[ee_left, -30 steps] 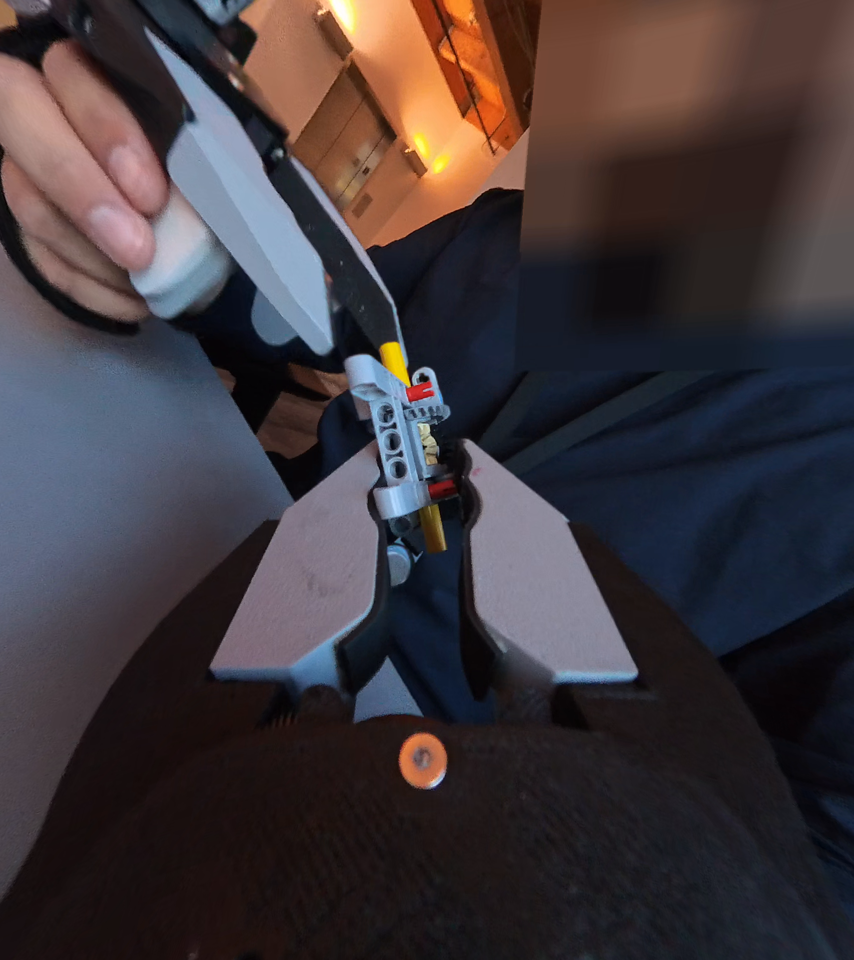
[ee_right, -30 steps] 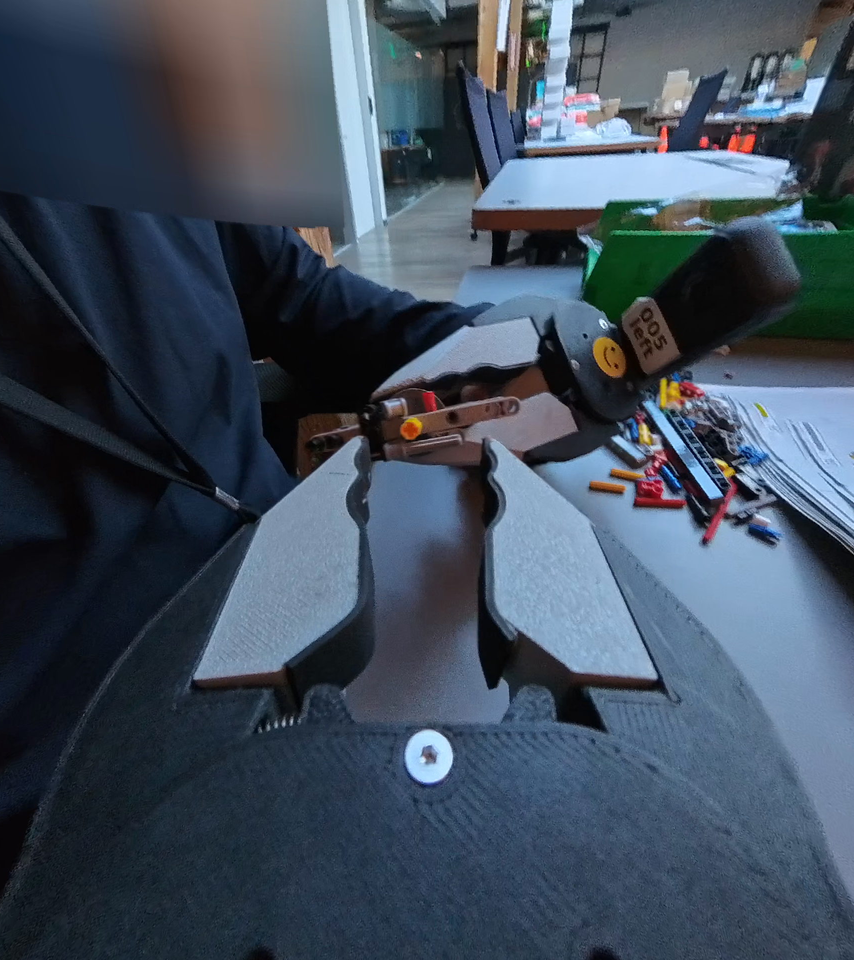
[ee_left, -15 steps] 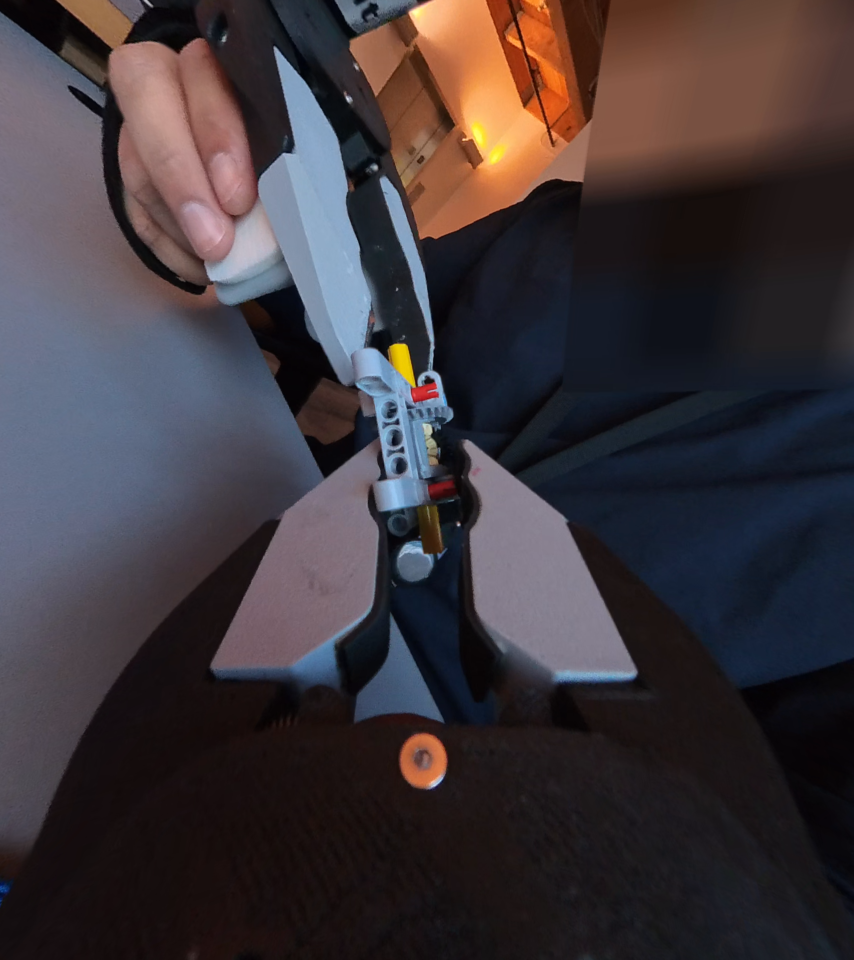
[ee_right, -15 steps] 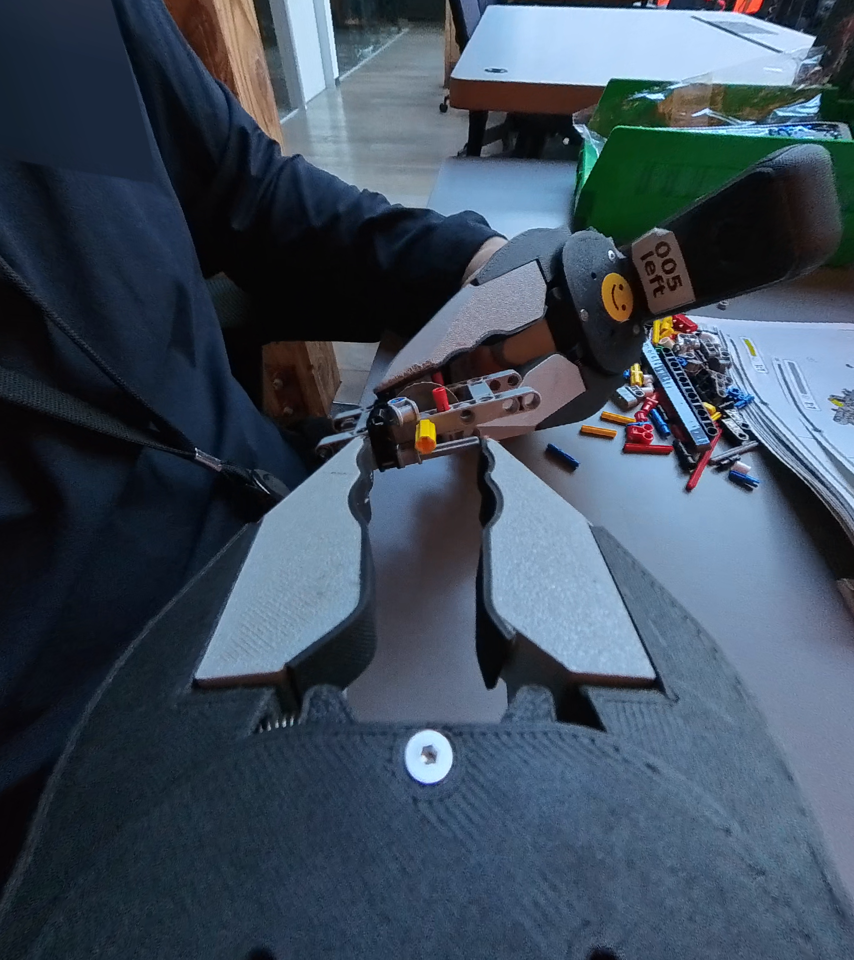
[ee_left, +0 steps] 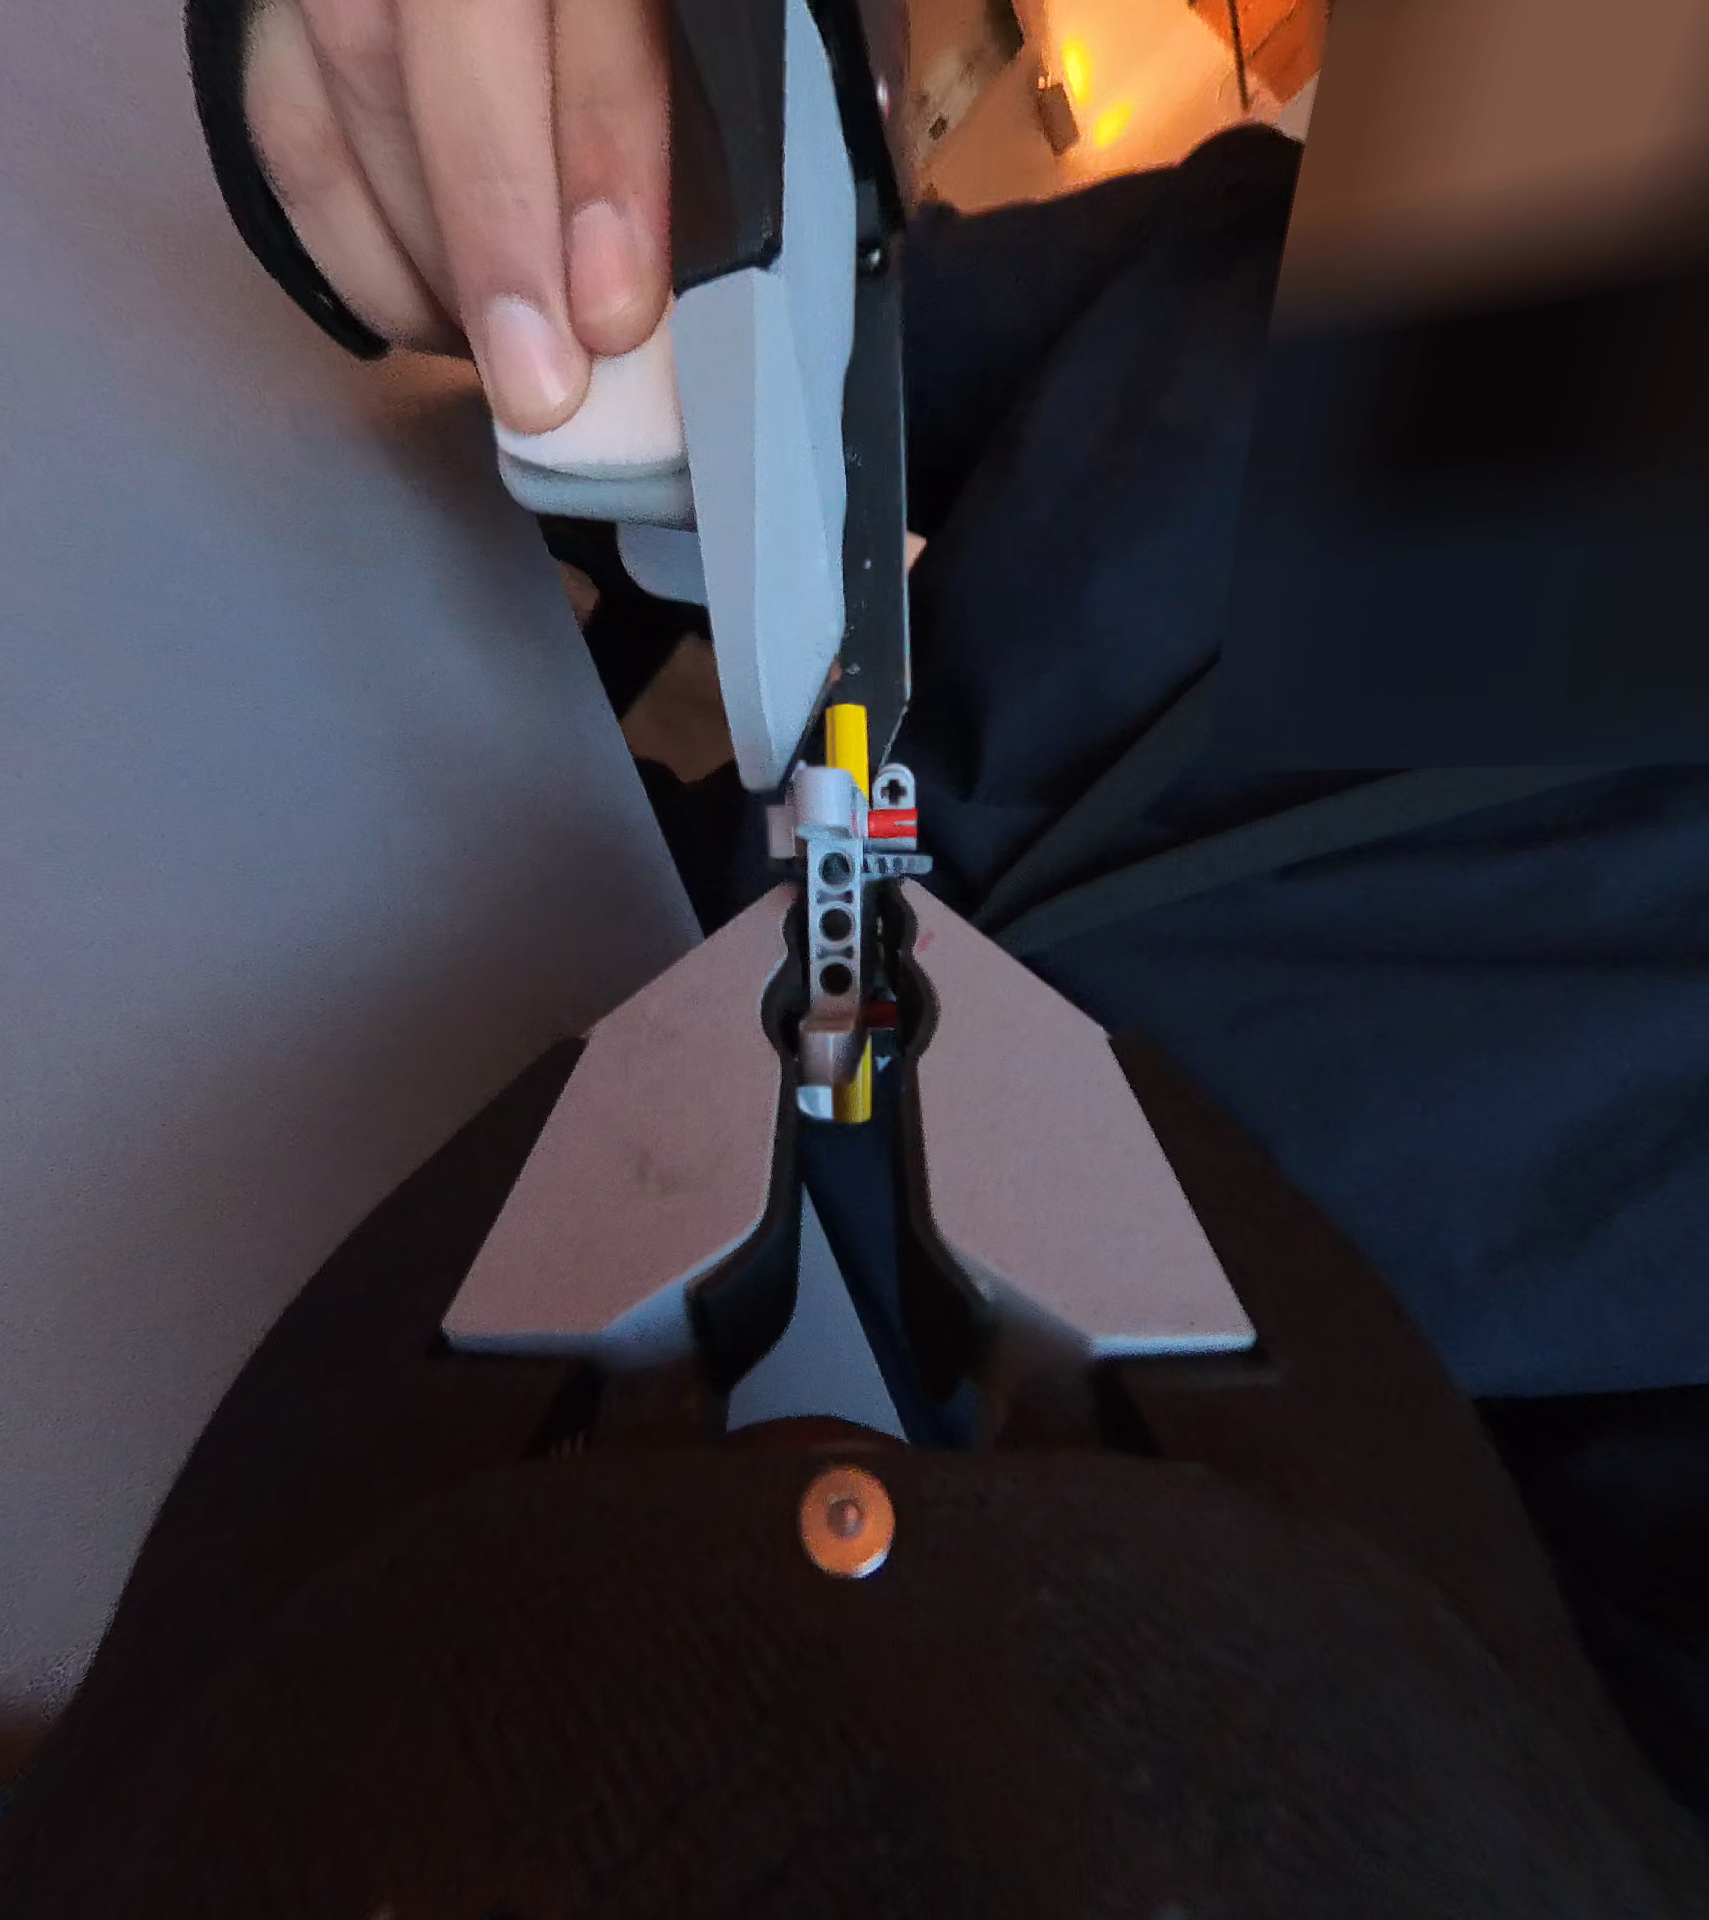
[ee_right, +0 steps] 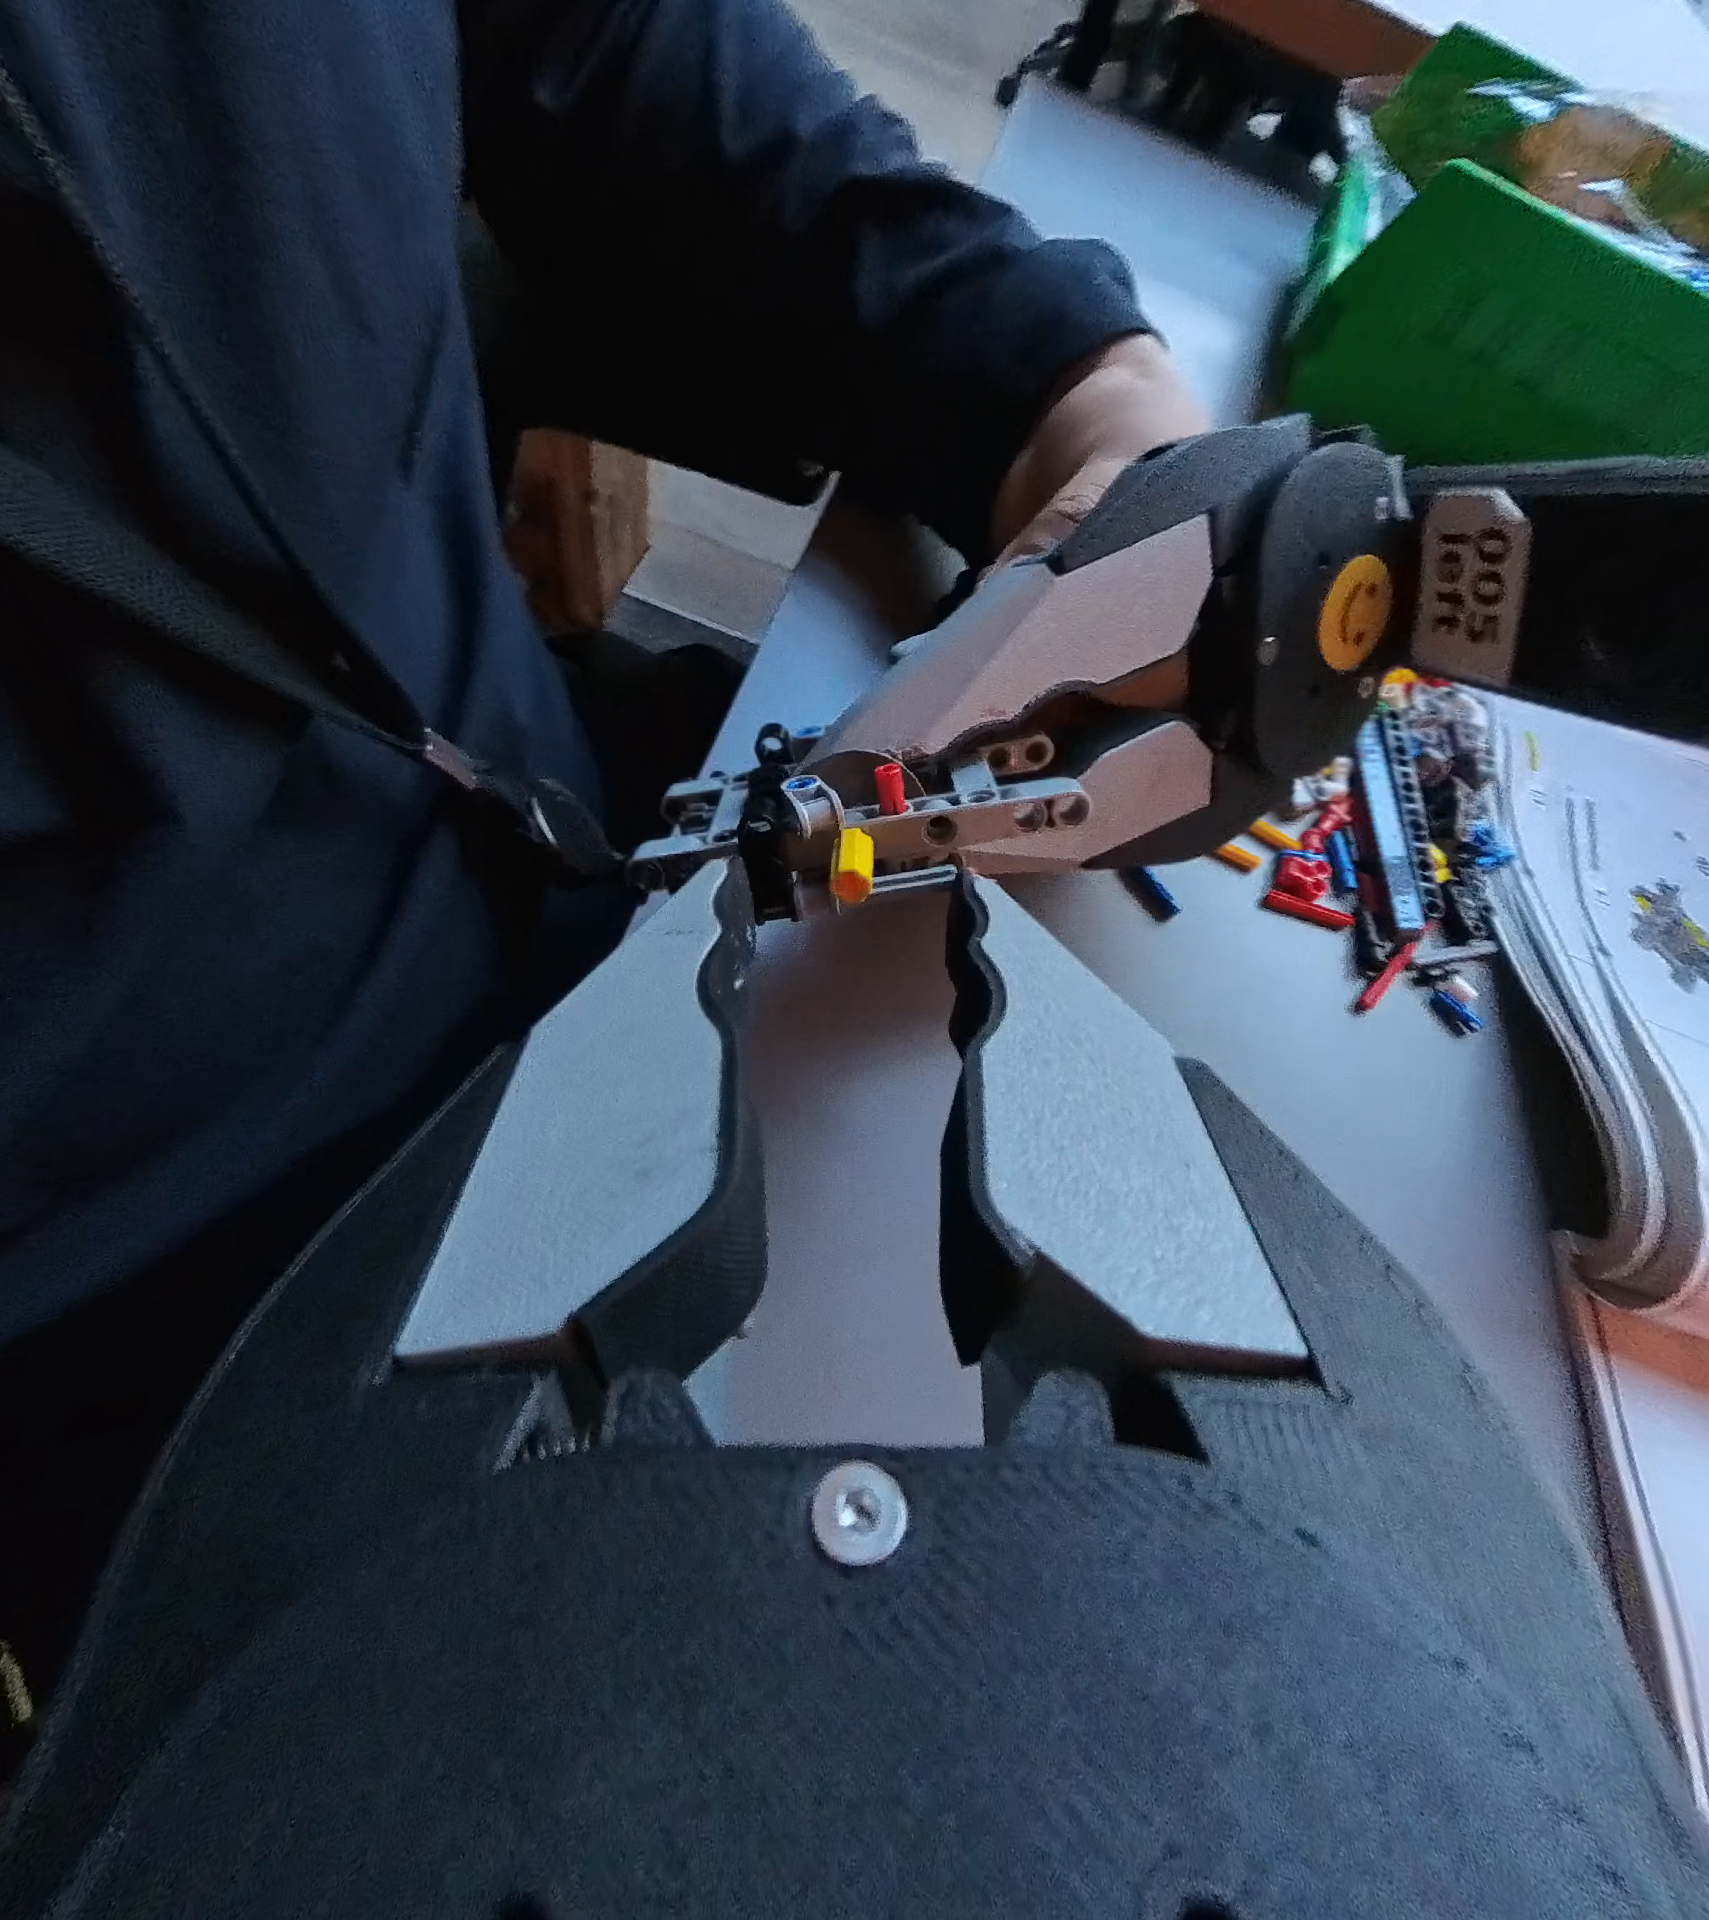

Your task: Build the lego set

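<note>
Left tool (ee_left: 845, 914) is clenched on the grey beam assembly (ee_left: 834, 977), which it holds in the air above the surface (ee_right: 1245, 1060). Right tool (ee_right: 845, 894) has wide jaws straddling the assembly's yellow pin (ee_right: 850, 862); whether its pads press, I cannot tell. Loose parts (ee_right: 1380, 862) lie beyond the assembly.

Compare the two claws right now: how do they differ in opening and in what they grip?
Left claw stands nearly closed, fingers pressed on the grey beam assembly; right claw stands much wider.
Left claw grips the assembly's beam end; right claw's fingertips bracket the end with the yellow pin, though firm contact isn't clear.
Shared: both have pale flat fingers with wavy dark pads and work on the same assembly.
</note>
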A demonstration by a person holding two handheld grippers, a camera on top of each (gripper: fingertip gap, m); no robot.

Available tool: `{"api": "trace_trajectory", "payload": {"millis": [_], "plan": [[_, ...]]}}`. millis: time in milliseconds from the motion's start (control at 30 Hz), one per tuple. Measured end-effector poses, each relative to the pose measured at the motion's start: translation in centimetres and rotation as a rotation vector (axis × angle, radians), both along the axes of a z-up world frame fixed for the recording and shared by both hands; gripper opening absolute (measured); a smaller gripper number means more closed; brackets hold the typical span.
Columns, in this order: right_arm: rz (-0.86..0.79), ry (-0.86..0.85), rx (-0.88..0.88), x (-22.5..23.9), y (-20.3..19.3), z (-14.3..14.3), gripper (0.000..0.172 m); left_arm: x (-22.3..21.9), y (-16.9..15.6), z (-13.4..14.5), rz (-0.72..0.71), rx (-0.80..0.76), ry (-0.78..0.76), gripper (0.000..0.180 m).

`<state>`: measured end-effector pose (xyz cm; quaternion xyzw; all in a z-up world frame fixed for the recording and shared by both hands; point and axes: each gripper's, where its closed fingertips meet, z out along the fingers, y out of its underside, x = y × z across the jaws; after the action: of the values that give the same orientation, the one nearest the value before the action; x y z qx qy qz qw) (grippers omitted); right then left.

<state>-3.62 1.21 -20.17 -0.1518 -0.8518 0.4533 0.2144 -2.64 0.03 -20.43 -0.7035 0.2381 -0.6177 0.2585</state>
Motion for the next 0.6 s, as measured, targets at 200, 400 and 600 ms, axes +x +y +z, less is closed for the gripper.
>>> {"api": "trace_trajectory", "payload": {"millis": [200,400,600], "plan": [[0.017,-0.006,0.002,-0.8,0.8,0.1,0.036,-0.8,0.8,0.3,0.047,-0.031,-0.044,0.009],[0.030,-0.011,-0.062,-1.2,1.3,-0.4,0.035,-1.3,1.4,-0.1,0.085,-0.045,-0.023,0.008],[0.029,-0.030,-0.177,-2.0,2.1,0.0,0.036,-2.2,2.5,-0.1,0.161,0.005,0.008,0.009]]}}
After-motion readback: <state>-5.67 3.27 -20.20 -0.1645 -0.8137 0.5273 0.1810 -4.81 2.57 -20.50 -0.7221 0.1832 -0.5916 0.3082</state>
